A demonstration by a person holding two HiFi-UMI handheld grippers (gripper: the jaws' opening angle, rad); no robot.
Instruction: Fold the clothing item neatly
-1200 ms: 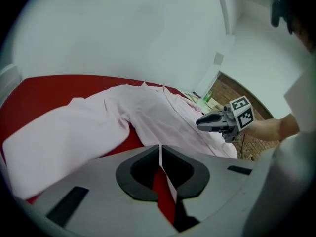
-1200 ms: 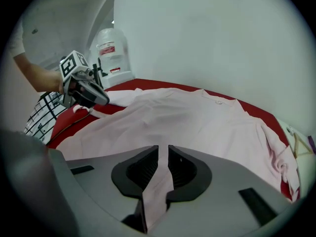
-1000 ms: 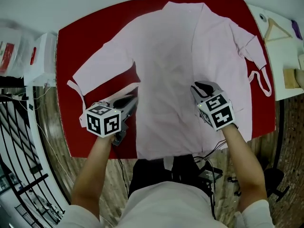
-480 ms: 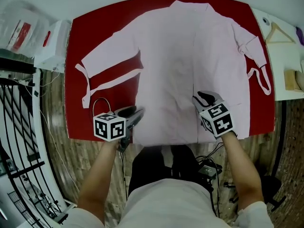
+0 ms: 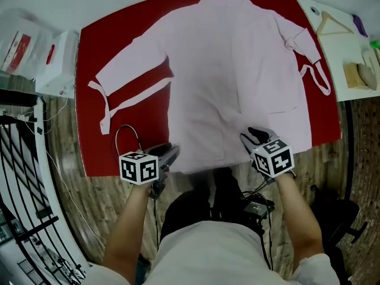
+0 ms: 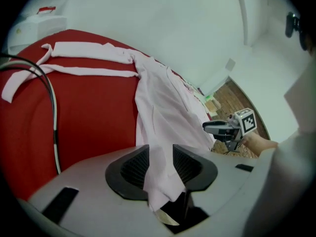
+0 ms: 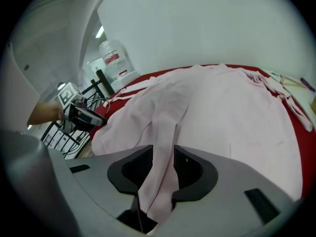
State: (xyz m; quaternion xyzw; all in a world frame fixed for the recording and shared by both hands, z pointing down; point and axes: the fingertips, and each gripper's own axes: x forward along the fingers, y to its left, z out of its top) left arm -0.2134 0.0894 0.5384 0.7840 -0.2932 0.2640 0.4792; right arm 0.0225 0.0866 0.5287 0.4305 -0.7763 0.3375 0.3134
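A pale pink robe lies spread on the red table, collar far, sleeves out to both sides, its hem at the near edge. My left gripper is at the hem's left corner. In the left gripper view the jaws have just been opening, and a strip of robe fabric hangs loosely between the parted pads. My right gripper is at the hem's right part. Its jaws have also just been opening, with a fold of the pink fabric still draped between them.
A black cable loop lies on the table beside the left gripper. A white bag stands off the left edge, above a black metal rack. A wooden hanger and small items lie on the white surface at right.
Both grippers have drawn back toward the person and pulled the robe's hem to the table's near edge. The whole robe slid nearer. Both pairs of jaws have parted.
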